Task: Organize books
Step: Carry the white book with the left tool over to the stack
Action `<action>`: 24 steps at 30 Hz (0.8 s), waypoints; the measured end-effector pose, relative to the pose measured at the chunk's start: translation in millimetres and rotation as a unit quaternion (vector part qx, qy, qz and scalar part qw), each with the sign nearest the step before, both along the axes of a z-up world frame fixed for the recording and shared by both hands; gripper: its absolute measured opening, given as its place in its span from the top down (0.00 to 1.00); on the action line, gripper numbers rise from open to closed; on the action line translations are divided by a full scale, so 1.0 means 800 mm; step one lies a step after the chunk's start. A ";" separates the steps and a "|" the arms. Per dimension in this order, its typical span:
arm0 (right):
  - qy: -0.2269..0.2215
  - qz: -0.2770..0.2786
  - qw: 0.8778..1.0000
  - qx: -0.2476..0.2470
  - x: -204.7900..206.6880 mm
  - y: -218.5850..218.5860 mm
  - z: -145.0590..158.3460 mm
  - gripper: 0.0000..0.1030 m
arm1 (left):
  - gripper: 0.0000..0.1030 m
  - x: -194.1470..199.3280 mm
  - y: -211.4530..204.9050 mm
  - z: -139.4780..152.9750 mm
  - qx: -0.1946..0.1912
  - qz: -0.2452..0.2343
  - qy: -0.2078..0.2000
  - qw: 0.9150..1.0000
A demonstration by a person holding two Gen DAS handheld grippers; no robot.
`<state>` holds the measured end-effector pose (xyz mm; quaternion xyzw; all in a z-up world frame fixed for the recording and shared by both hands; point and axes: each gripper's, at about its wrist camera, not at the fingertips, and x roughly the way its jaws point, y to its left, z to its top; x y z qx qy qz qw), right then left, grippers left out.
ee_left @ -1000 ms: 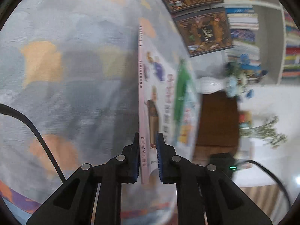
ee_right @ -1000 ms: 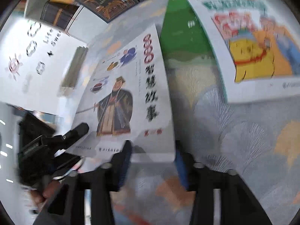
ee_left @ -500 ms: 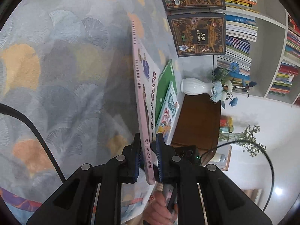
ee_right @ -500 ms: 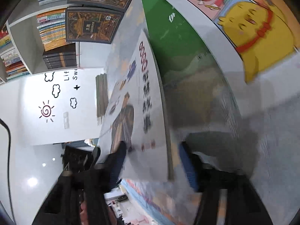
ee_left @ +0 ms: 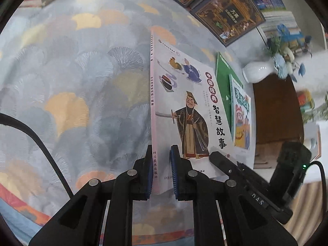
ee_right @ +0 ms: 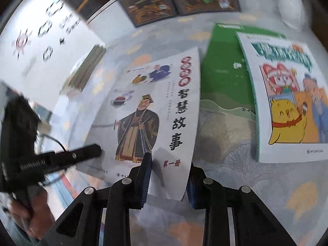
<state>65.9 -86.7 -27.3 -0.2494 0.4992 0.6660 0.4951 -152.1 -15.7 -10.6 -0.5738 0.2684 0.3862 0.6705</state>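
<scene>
Patterned grey cloth with orange fan motifs covers the worktop (ee_left: 82,82).

Left wrist view: the left gripper (ee_left: 162,172) is clamped on the spine edge of the white storybook (ee_left: 184,112), near its bottom corner, with both blue pads pressed on it. The book stands tilted, cover facing 3 o'clock. At 2 o'clock a green book (ee_left: 222,86) and a cartoon book (ee_left: 242,121) lie on the cloth; two dark books (ee_left: 227,14) lie at 1 o'clock. The right gripper's black body enters at 4 o'clock.

Right wrist view: the right gripper (ee_right: 168,176) is closing on the storybook's (ee_right: 153,110) free bottom corner; the cover sits between the pads, and the left pad lies against it. The green book (ee_right: 225,78) and cartoon book (ee_right: 287,102) rest at 1 to 3 o'clock.

Risks, as judged:
- Two corner grips on a thin softcover may bow or crease it if the hands pull apart or twist unequally.
- The right gripper may catch only the cover sheet, letting the pages sag open.
- Swinging the book toward 3 o'clock could knock the green book.
</scene>
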 end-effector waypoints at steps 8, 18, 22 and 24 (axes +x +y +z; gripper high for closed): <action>-0.076 0.043 0.995 0.042 -0.038 -0.024 0.020 0.72 | 0.89 -0.003 -0.010 0.026 0.051 -0.038 0.023 0.998; -0.125 0.044 0.987 0.090 -0.093 -0.031 0.066 0.72 | 0.89 -0.030 0.005 0.062 0.089 -0.082 -0.003 0.993; -0.124 0.041 0.986 0.101 -0.118 -0.022 0.081 0.72 | 0.87 -0.062 0.016 0.073 0.087 -0.080 -0.033 0.992; -0.122 0.040 0.986 0.105 -0.131 -0.016 0.087 0.72 | 0.87 -0.082 0.023 0.081 0.089 -0.077 -0.046 0.992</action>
